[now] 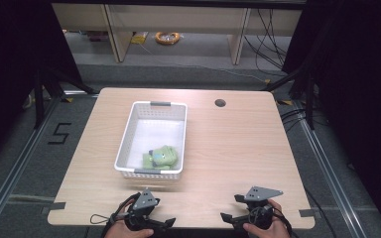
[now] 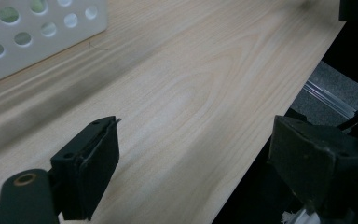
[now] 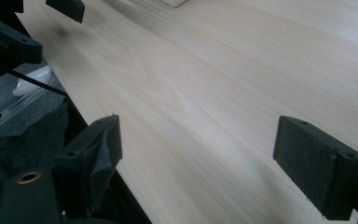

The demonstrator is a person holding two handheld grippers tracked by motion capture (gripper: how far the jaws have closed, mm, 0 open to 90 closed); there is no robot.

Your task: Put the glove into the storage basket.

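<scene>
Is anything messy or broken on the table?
Nothing stands out. The white basket sits flat on the table with a green bundle tucked in its near end. The left gripper and right gripper rest open near the front edge, holding nothing.

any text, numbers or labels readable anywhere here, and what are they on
"5", in black tape on the grey floor left of the table.
The green item in the white basket shows a darker patch, too small and blurred to read.
Nothing legible on the left gripper or right gripper.
</scene>
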